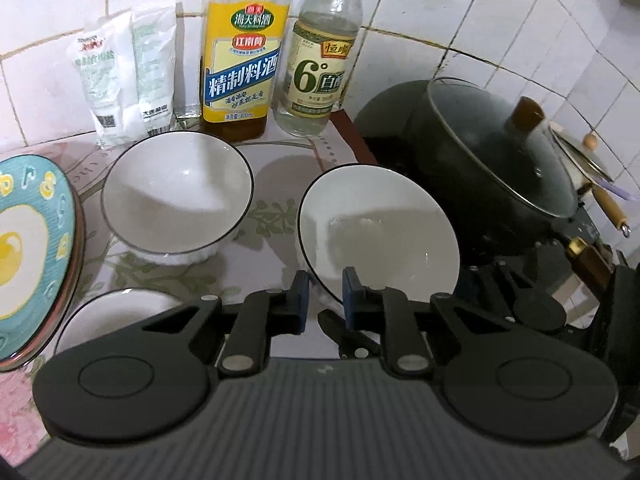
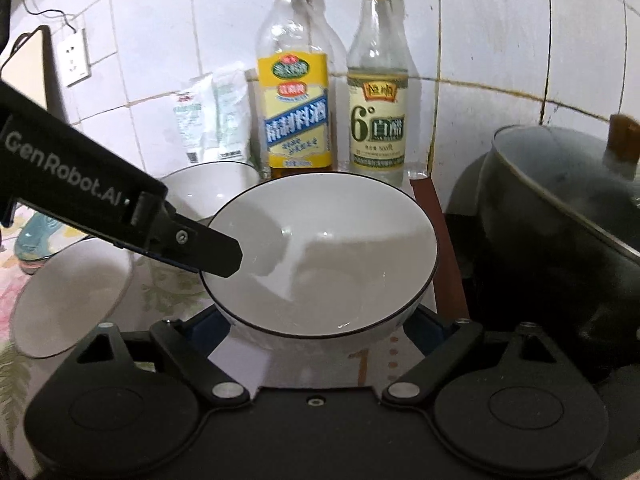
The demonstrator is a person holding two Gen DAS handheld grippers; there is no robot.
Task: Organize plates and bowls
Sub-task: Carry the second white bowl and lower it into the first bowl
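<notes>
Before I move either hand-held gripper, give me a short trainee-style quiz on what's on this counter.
1. True or false: the left hand-held gripper is shut on the rim of a white bowl.
2. How many white bowls show in the left wrist view? A two, B three, C five.
3. Which stands nearer the lidded pot: the yellow-label bottle or the pale-label bottle?
Key: 1 true; 2 B; 3 the pale-label bottle.

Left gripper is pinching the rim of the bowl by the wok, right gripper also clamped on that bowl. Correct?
Not quite. The left gripper does pinch the rim of the bowl by the wok, but the right gripper stands open around the bowl's base, as the right wrist view shows.
</notes>
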